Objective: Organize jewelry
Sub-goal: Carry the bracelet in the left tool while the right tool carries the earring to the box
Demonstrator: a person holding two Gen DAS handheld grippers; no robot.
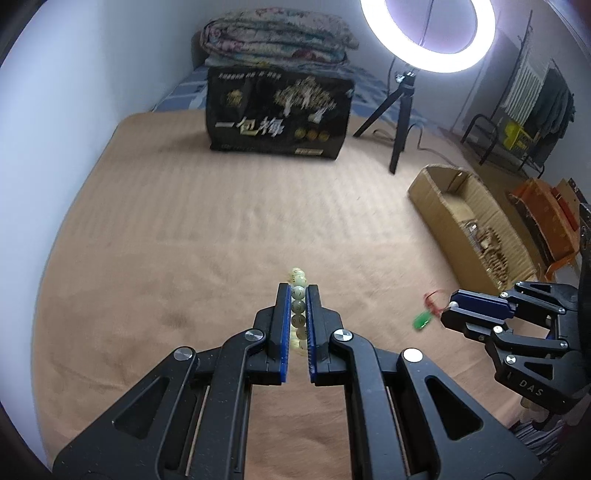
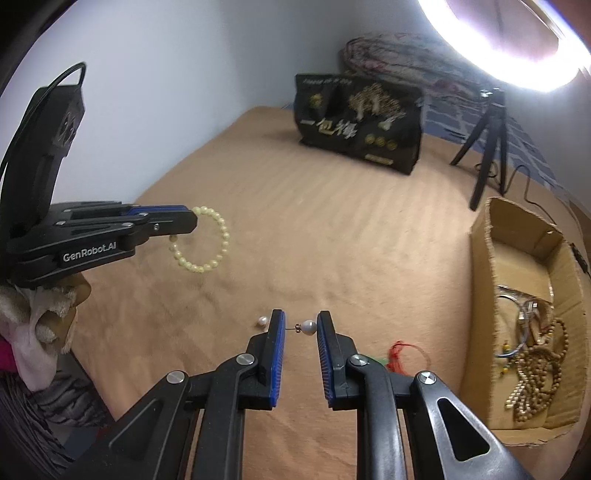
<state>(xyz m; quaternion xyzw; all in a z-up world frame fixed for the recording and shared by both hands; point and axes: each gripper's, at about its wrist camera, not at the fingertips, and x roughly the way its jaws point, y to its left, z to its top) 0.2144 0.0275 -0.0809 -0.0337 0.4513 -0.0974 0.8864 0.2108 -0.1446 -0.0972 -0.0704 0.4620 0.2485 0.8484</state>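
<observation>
"GenRobot.AI" left tool (image 2: 192,221) gripping bracelet (image 2: 207,240)

Bare tan blanket (image 1: 229,221) spreads wide ahead of both grippers. At its far edge stand a black bag (image 1: 280,110) and a ring-light tripod (image 1: 399,122), well apart from a cardboard box (image 2: 484,280) walling the right side, jewelry piled inside

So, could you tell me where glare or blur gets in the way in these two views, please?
Left wrist view: the ring light glares but keeps its shape; the green pendant is smeared, while the bead bracelet in the left gripper reads clearly. Right wrist view: the ring light blows out the top corner, the black bag is soft, the pearl earring sharp.
</observation>
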